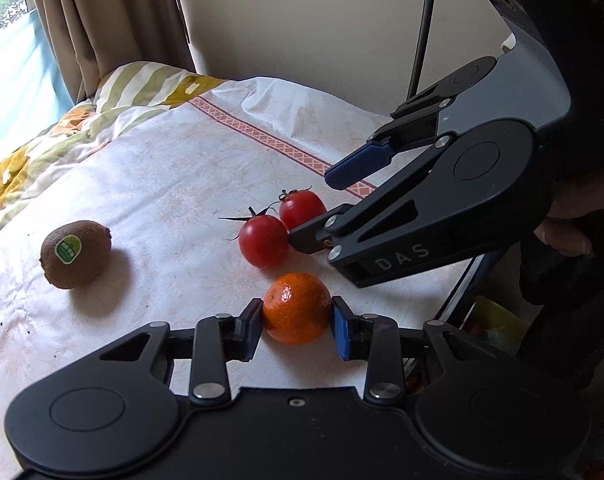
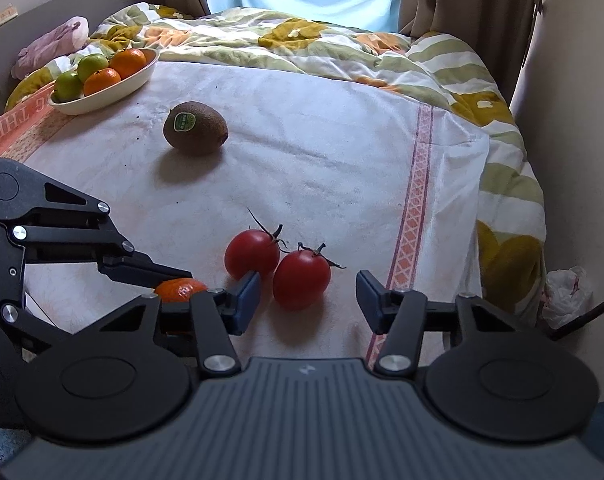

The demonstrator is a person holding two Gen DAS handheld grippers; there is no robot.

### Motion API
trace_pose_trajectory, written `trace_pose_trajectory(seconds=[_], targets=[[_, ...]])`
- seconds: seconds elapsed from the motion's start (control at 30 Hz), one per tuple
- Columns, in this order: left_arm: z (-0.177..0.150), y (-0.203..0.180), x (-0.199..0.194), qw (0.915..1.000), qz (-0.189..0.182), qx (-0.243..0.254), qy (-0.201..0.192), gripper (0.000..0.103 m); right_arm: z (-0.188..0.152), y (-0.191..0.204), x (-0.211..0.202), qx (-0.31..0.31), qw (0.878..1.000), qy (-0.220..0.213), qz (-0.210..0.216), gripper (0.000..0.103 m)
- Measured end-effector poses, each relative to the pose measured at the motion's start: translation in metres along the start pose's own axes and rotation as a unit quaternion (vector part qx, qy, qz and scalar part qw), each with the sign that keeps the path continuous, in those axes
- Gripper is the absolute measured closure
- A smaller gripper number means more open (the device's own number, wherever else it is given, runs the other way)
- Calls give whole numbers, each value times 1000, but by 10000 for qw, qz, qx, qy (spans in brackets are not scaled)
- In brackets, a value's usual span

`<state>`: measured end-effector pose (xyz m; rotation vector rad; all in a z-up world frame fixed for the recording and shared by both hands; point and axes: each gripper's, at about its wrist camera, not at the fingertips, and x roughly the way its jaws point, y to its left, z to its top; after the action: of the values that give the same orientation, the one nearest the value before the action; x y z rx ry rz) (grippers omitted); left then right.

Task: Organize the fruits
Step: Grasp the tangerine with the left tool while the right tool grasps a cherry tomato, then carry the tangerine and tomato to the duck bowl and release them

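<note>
An orange mandarin (image 1: 296, 307) lies on the white cloth (image 1: 173, 176) between the pads of my left gripper (image 1: 296, 326), which touch both its sides. It shows partly hidden in the right wrist view (image 2: 179, 289). Two red tomatoes (image 2: 252, 253) (image 2: 301, 279) lie side by side; my right gripper (image 2: 308, 300) is open, its jaws either side of the nearer one. In the left wrist view the tomatoes (image 1: 263, 240) (image 1: 302, 209) sit by the right gripper's lower finger (image 1: 308, 236). A brown kiwi (image 2: 195, 128) with a green sticker lies farther off.
A cream oval bowl (image 2: 138, 76) at the far left holds mandarins and green fruits. A flowered quilt (image 2: 302, 46) lies behind the cloth, with curtains beyond. The bed drops off at the right, where a white bag (image 2: 568, 296) lies.
</note>
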<state>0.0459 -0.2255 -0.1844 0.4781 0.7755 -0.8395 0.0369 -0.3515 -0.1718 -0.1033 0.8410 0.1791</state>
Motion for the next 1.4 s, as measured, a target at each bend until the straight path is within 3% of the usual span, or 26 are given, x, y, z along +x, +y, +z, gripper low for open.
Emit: trace_pose_trajectory(seconds=[0.17, 0.3, 0.57, 0.77, 1.1, 1.4], targets=[[-1, 5, -4, 9999, 106, -79, 4, 64, 0, 2, 2, -3, 10000, -25, -27, 40], [-2, 10, -6, 9995, 228, -205, 15, 64, 0, 1, 5, 20, 10000, -19, -36, 48], [-2, 16, -14, 9989, 366, -296, -27, 64, 1, -2, 10, 161, 9999, 6, -24, 49], [-3, 19, -20, 9979, 480, -415, -89, 64, -1, -7, 10, 416, 9991, -90, -1, 55], [-1, 31, -49, 9947, 754, -650, -268, 64, 10, 0, -17, 542, 9980, -315, 17, 55], [5, 51, -101, 9863, 1121, -1099, -503, 64, 45, 31, -56, 444, 9973, -544, 233, 55]])
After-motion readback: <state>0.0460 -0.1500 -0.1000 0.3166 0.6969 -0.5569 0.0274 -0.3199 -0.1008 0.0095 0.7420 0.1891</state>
